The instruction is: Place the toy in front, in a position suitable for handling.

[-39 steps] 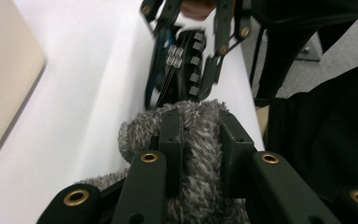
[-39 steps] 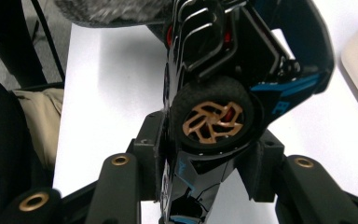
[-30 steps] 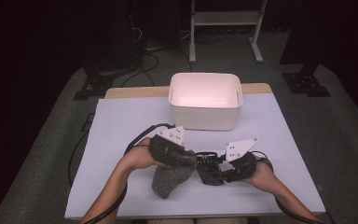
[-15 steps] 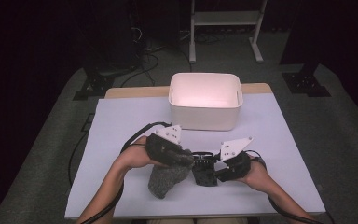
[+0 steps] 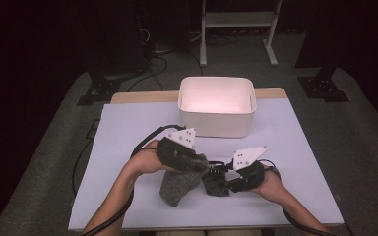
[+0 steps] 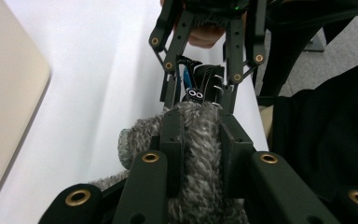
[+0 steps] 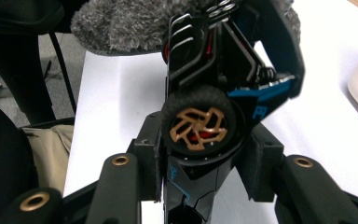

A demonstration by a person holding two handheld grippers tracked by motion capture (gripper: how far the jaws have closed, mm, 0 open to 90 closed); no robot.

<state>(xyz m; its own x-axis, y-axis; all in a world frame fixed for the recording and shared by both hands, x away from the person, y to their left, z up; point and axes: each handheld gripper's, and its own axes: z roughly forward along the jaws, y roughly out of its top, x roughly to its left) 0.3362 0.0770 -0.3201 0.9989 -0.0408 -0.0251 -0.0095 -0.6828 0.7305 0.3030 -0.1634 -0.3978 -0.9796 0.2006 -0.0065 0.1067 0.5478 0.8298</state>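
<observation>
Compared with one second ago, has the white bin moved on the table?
No. The white bin sits at the same spot against the table's far wooden edge in the high view.

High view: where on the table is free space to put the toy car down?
Free: the white sheet left of the bin, and right of it. Crowded: the front middle, where the left gripper, grey fuzzy pouch, toy car and right gripper meet.

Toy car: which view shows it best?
The right gripper view: the toy car sits close up between that gripper's jaws, wheel and blue trim plain. The high view shows it as a small dark shape beside the grey pouch. The left gripper view shows a bit of it past the pouch.
</observation>
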